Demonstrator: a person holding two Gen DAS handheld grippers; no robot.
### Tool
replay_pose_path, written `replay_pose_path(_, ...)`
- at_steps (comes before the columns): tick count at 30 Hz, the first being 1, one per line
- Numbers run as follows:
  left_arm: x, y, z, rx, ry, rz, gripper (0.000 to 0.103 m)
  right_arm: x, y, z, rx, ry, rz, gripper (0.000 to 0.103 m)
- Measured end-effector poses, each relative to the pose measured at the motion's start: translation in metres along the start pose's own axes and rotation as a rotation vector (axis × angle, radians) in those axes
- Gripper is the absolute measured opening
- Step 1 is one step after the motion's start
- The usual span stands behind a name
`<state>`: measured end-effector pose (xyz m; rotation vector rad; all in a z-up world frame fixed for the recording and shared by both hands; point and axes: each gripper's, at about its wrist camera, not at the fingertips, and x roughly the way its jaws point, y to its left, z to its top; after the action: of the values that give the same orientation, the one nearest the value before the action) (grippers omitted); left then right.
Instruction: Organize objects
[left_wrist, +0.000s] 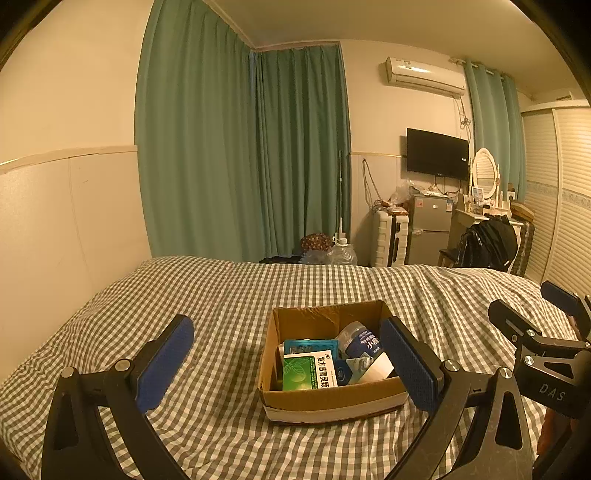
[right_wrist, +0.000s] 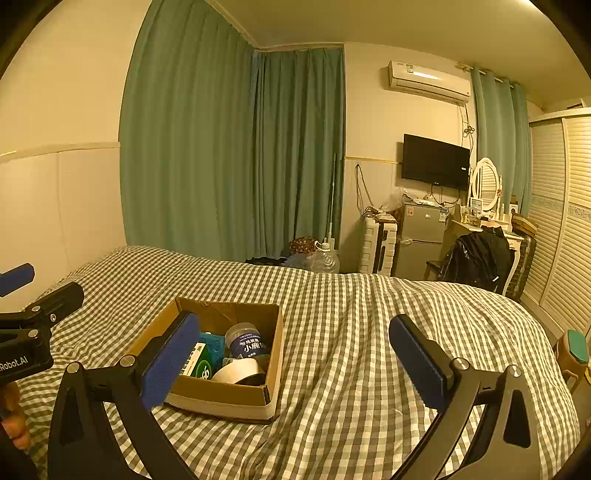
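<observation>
Left hand-held gripper: black angular frame showing silver screw heads at the joints, fingers wearing blue textured pads. Right hand-held gripper: showing the same black frame, silver screws, blue pads; body bearing white "DAS" lettering. Left body bearing white "Robot.AI" lettering. Bare skin of left hand showing.

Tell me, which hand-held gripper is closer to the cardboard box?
Left, probably, though it's close. The left hand-held gripper faces the cardboard box, its right finger overlapping the rim. The right hand-held gripper points beside it, over the checkered blanket.
</observation>
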<state>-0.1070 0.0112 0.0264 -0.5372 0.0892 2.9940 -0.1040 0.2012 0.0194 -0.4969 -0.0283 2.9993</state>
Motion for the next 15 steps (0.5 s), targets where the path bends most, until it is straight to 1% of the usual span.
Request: replay_pose_path(15, 0.0039, 0.0005, -0.0021, -0.002, 0.005, 0.006, 0.103, 0.0012, 0.0011, -0.0002, -0.001, 0.001, -0.001, 0.103)
